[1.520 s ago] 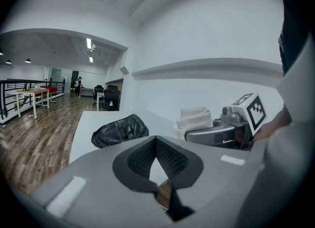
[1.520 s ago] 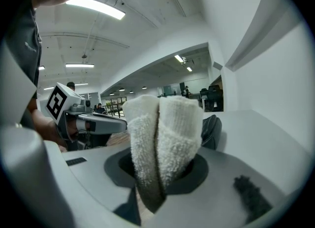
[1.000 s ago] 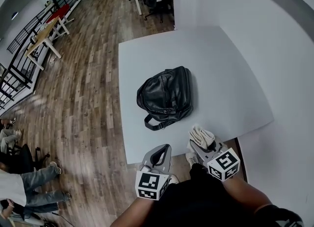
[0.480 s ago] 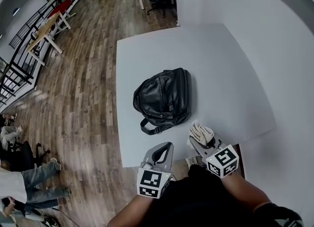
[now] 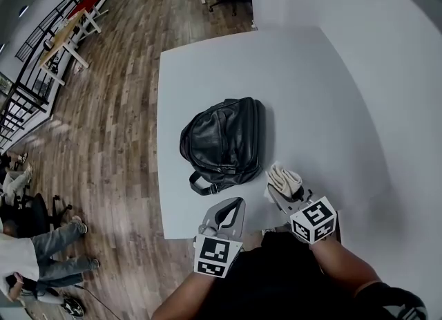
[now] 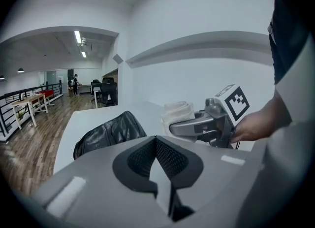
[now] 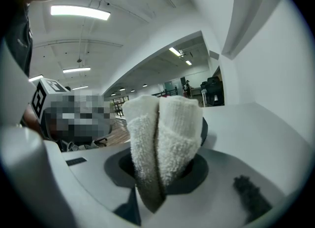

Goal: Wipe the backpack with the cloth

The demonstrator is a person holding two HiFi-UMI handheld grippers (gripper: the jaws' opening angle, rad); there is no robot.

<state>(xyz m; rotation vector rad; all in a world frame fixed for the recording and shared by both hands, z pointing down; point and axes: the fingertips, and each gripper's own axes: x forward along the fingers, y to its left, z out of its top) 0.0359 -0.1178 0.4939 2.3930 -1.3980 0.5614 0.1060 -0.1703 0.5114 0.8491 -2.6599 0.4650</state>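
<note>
Left gripper (image 5: 228,213) hangs over the near edge of the worktop (image 5: 331,97), fingers pressed together with nothing between them. Just beyond it, the black backpack (image 5: 224,142) lies flat on the left half of the worktop. Its strap loop (image 5: 202,186) trails toward the near-left corner. Moving right, the right gripper (image 5: 282,189) has its fingers clamped on the folded white cloth (image 5: 284,177). The cloth stands proud of the tips, near the backpack's near-right corner but apart from it. No wiping contact yet, by my reading.

Here's what worries me. Nothing braces the backpack, so a firm stroke from the right could push it along the smooth worktop toward the left edge. The cloth looks pinched only at its lower end, and dragging it over the leather could pull the fold out of the fingers. The strap loop could also snag a fingertip.

Blind spots: the right gripper view is filled by the cloth, with no backpack in it. I can't tell how deep the cloth sits in the fingers. The backpack's far side and underside are out of sight.
</note>
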